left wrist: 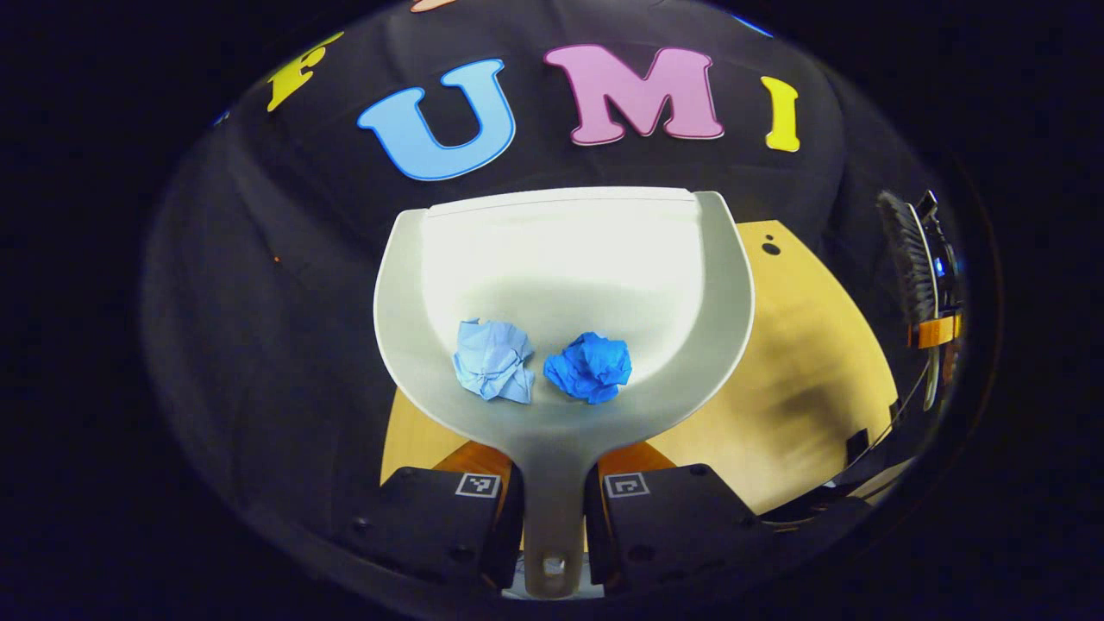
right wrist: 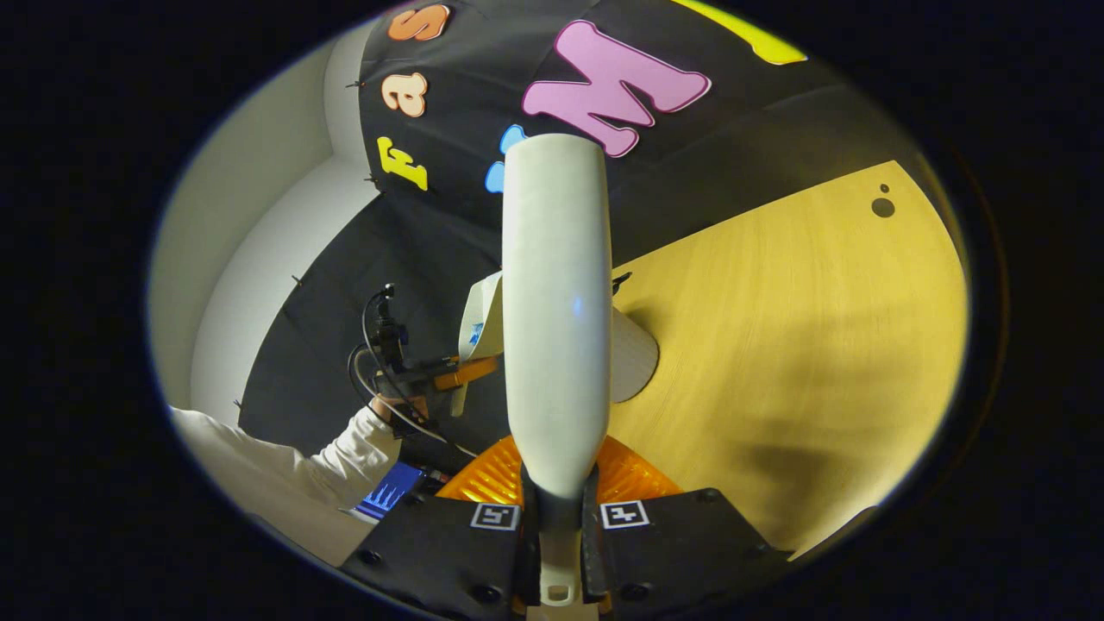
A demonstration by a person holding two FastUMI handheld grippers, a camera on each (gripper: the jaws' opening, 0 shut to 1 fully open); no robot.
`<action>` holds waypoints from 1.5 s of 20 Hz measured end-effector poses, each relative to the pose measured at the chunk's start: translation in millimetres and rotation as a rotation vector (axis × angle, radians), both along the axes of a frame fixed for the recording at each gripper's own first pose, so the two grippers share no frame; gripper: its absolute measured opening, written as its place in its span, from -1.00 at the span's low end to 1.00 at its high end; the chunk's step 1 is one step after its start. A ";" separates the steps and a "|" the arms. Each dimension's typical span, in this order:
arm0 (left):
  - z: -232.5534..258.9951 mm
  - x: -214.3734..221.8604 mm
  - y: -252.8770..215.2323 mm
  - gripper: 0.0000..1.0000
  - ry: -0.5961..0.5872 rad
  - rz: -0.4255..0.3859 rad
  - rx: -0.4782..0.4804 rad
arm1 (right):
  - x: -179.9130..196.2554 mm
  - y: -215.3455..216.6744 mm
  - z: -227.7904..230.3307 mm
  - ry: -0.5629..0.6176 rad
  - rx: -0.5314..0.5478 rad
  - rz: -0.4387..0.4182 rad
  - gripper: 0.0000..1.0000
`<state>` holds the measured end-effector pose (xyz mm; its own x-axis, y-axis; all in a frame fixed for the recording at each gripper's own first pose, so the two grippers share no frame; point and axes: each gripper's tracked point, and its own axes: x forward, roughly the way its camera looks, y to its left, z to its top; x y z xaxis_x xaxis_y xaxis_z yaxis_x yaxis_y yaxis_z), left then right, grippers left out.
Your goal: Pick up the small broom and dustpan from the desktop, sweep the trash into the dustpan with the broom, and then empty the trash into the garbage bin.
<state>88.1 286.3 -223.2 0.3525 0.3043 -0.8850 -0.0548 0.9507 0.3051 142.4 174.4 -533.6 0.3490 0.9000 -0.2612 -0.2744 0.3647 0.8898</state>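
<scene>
Trash wads (left wrist: 539, 366) are resting near the dustpan (left wrist: 565, 293) handle while the left claw (left wrist: 552, 509) is clamping it, the right claw (right wrist: 559, 526) is clamping the broom (right wrist: 556, 310), and tilting early could be spilling them onto the tabletop (left wrist: 802, 362).

no readable text on any object here.

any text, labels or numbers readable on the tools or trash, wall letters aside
No words or numbers on the dustpan, broom, light blue paper ball or dark blue paper ball.
Square markers on the left gripper and right gripper: coded patterns, not text.
Blue print on the dustpan's side, right gripper view: too blurred to read.
Small blue screen: too small to read.
</scene>
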 end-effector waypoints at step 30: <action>11.9 45.7 -147.3 -0.46 -0.268 -0.305 0.271 | 40.0 -3.1 -40.3 0.037 -0.272 -0.135 -0.61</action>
